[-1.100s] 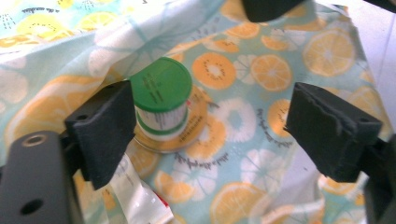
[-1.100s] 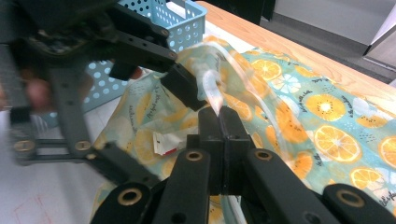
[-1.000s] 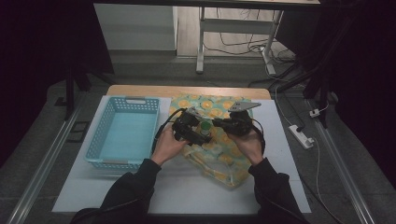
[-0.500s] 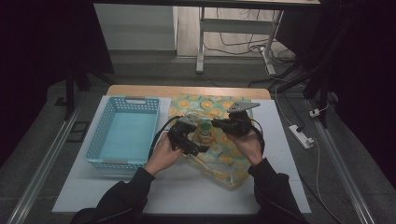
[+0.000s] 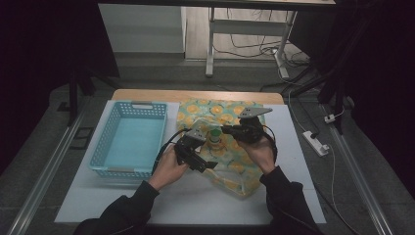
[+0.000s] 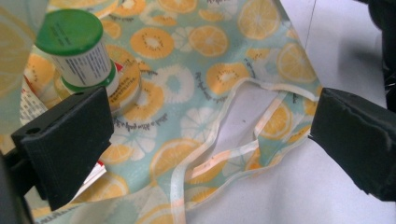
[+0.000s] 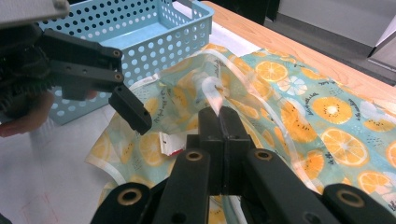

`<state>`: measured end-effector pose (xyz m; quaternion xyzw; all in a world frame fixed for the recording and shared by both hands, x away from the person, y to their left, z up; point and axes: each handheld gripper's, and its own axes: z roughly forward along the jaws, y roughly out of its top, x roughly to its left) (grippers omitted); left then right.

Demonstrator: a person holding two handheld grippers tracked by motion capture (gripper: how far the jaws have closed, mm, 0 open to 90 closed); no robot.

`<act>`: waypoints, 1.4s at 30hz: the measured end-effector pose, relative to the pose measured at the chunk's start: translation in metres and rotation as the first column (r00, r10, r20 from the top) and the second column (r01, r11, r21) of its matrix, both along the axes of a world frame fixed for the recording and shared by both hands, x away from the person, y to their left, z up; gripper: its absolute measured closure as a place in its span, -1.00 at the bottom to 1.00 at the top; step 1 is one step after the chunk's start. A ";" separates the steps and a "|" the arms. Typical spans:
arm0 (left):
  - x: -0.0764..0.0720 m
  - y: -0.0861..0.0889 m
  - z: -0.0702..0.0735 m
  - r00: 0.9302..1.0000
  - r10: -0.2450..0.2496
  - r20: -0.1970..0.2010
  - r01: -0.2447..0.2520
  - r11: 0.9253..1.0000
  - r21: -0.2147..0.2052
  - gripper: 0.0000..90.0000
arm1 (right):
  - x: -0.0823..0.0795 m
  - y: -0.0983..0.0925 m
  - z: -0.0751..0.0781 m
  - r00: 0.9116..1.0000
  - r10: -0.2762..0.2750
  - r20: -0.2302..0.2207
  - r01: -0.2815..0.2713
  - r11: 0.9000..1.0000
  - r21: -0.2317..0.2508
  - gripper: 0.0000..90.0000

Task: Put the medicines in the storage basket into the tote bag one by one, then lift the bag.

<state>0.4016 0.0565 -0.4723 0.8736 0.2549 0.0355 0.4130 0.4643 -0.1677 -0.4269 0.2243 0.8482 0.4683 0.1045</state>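
Note:
A translucent citrus-print bag (image 5: 230, 152) lies on the white table (image 5: 147, 200). A white bottle with a green cap (image 5: 214, 134) stands upright among its folds, seen close in the left gripper view as the bottle (image 6: 77, 46). My left gripper (image 5: 203, 157) hovers just near of the bottle, open, its jaws having just been opening with nothing between them; below them lies the bag's strap (image 6: 219, 154). My right gripper (image 7: 219, 116) is shut on the bag's upper rim (image 7: 212, 91) and holds it raised.
A light blue perforated basket (image 5: 100, 147) stands left of the bag, with nothing in it. The wooden table edge (image 5: 195, 95) runs along the back. A red and white packet (image 7: 169, 142) lies in the bag. A power strip (image 5: 315, 143) sits on the floor at right.
My left gripper has drawn back toward the person and slightly down, away from the bottle. The bottle stays upright in the bag. The right gripper has kept still.

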 end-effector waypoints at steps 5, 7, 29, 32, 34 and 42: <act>-0.002 -0.005 -0.006 1.000 0.006 -0.001 -0.006 0.999 0.041 -1.00 | 0.000 0.000 0.000 1.000 0.002 0.000 -0.002 1.000 0.000 1.00; -0.002 -0.007 -0.009 1.000 0.011 0.001 -0.011 0.999 0.051 -1.00 | -0.001 0.000 0.000 1.000 0.003 0.001 -0.003 1.000 0.000 1.00; 0.010 -0.033 -0.042 0.999 0.011 -0.034 -0.006 0.991 0.131 -0.97 | 0.000 0.002 -0.003 1.000 0.003 -0.006 -0.004 1.000 -0.011 1.00; 0.013 -0.036 -0.047 0.999 0.010 -0.033 -0.005 0.988 0.152 -0.97 | 0.002 0.001 -0.004 1.000 -0.002 -0.010 0.002 1.000 -0.011 1.00; 0.014 -0.036 -0.050 1.000 0.010 -0.028 -0.005 0.986 0.169 -0.97 | 0.002 0.000 -0.004 1.000 -0.003 -0.010 0.003 1.000 -0.010 1.00; 0.018 -0.037 -0.060 0.999 0.027 -0.022 -0.022 0.980 0.196 -0.95 | 0.002 0.001 -0.004 1.000 -0.002 -0.007 0.002 1.000 -0.009 1.00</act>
